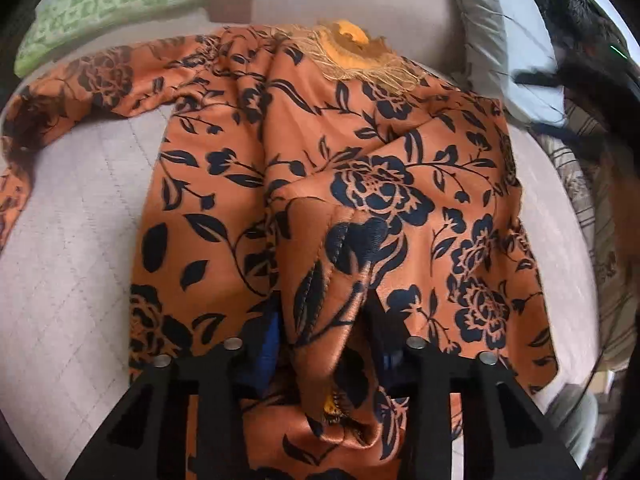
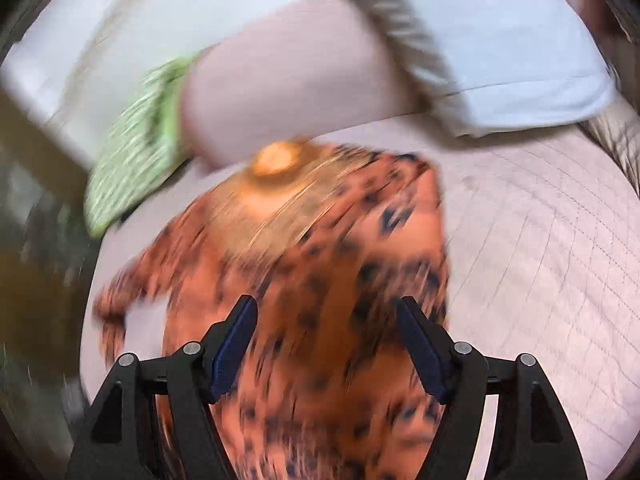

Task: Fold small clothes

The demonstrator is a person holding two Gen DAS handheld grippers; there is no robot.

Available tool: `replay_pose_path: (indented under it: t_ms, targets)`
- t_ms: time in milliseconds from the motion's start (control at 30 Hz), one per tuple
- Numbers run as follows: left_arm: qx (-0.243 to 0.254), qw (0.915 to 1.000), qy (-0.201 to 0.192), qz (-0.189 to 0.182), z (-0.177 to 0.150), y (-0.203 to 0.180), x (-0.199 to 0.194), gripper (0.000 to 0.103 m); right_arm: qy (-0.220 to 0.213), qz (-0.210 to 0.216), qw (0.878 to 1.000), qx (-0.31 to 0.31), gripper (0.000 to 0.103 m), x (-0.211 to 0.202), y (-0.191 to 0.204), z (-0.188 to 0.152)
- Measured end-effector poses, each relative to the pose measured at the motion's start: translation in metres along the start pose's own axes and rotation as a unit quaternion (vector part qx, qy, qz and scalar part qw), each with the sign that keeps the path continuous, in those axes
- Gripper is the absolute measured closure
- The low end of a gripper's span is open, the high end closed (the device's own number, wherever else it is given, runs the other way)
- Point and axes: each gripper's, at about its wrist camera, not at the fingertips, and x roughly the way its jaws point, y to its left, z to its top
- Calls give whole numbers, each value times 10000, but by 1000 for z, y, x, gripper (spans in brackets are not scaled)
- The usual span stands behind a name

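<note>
Quilted mauve bedspread (image 2: 540, 240), stitched grid. Satiny orange garment (image 1: 360, 168), dark floral print, fringed neckline, lies rumpled on it. Left gripper (image 1: 324, 320) jaws narrow, pinching raised fabric fold. Right gripper (image 2: 328, 344) jaws wide above garment, nothing gripped; view blurred.

Garment (image 1: 360, 184) on bed (image 1: 72, 264), before pillows (image 1: 112, 4)

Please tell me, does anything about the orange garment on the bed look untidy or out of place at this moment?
Yes. The orange floral garment is not flat: a raised fold runs down its middle, bunched between the fingers of the left hand-held gripper. One sleeve trails off crookedly toward the green patterned pillow. The right wrist view is too blurred to add detail.
</note>
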Motion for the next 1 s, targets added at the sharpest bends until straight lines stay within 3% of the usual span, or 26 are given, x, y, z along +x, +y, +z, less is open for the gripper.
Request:
replay_pose_path:
  t_ms: [67,100,133,167,200,233,267,300,400,467,567,600,667,733,767,800,833,900,933,1000]
  targets:
    - [-35,10000,-59,-24,1,0,-2,79,-41,-929,9957,7,32,33,2,33]
    - [-103,9999,-56,-57,2,3,-3,90,-35,-1346,9909,-49,32,44,1,40]
    - [-213,9997,-38,-143,4,8,-4,95,-5,-1763,9843,-51,39,56,-3,46]
    - [-308,9993,-44,-227,1,13,-8,96,105,-1872,9822,113,49,63,-14,47]
    - [-448,9983,-71,-357,-1,21,-15,97,303,-1745,9836,349,52,74,-21,48]
    - [-574,9968,-96,-544,-5,30,-24,97,472,-1606,9848,457,65,83,-27,47]
    - [-650,9950,-147,-748,-13,36,-37,98,547,-1586,9848,448,91,86,-30,46]
    - [-749,9924,-208,-955,-15,43,-47,98,567,-1540,9853,480,95,83,-30,43]
    - [-956,9872,-541,-1154,-19,62,-80,98,88,-1308,9914,29,95,51,5,39]
    - [-1086,9879,-635,-907,-20,73,-85,98,-282,-1072,9935,-264,95,26,37,38]
    - [-1220,9910,-15,-550,-22,84,-53,97,-332,-1021,9919,-675,95,40,78,45]
    - [-1229,9911,253,-441,-22,85,-37,96,-245,-1055,9906,-837,94,56,88,46]
    - [-1141,9901,810,-126,-24,83,-5,92,21,-1151,9857,-1233,82,92,92,41]
    - [-1111,9903,822,-166,-22,83,-2,89,538,-1048,9859,-1191,74,121,89,26]
    - [-1102,9916,621,-252,-18,85,-9,87,587,-850,9882,-1132,75,118,88,21]
    - [-1159,9919,405,-315,-16,87,-17,76,437,-539,9915,-1103,76,99,85,10]
    - [-1216,9918,193,-348,-15,89,-25,57,276,-422,9920,-1153,74,79,83,1]
    - [-1263,9915,-158,-251,-16,91,-40,32,-166,-66,9916,-1281,42,20,72,-31]
    - [-1273,9915,-202,-160,-17,92,-43,34,-358,100,9909,-1293,21,-3,63,-45]
    - [-1335,9908,-211,-39,-24,95,-46,34,-471,375,9910,-1192,16,-44,36,-84]
